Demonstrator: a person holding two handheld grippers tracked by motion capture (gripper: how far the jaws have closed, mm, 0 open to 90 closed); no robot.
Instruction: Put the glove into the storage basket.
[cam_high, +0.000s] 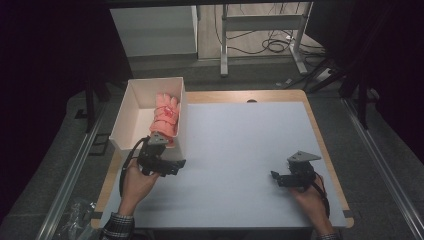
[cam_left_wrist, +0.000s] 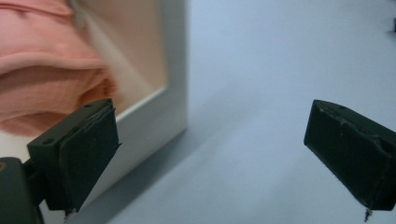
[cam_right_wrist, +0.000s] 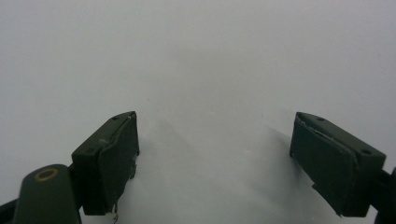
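Note:
A white open-topped box (cam_high: 131, 112) stands at the table's far left. A pink glove (cam_high: 166, 116) lies in it, draped up against its right wall. My left gripper (cam_high: 165, 157) hovers at the box's near right corner, open and holding nothing. In the left gripper view the glove (cam_left_wrist: 46, 70) bulges behind the left jaw, and the box wall (cam_left_wrist: 173, 70) runs between the jaws of the left gripper (cam_left_wrist: 212, 154). My right gripper (cam_high: 286, 177) rests low near the table's right front, and in its own view the right gripper (cam_right_wrist: 215, 158) is open over bare mat.
A pale grey mat (cam_high: 240, 145) covers the wooden table (cam_high: 320, 135). Beyond the far edge stand a desk frame (cam_high: 224, 45) and floor cables (cam_high: 275, 45). A crumpled plastic bag (cam_high: 75, 215) lies on the floor at the lower left.

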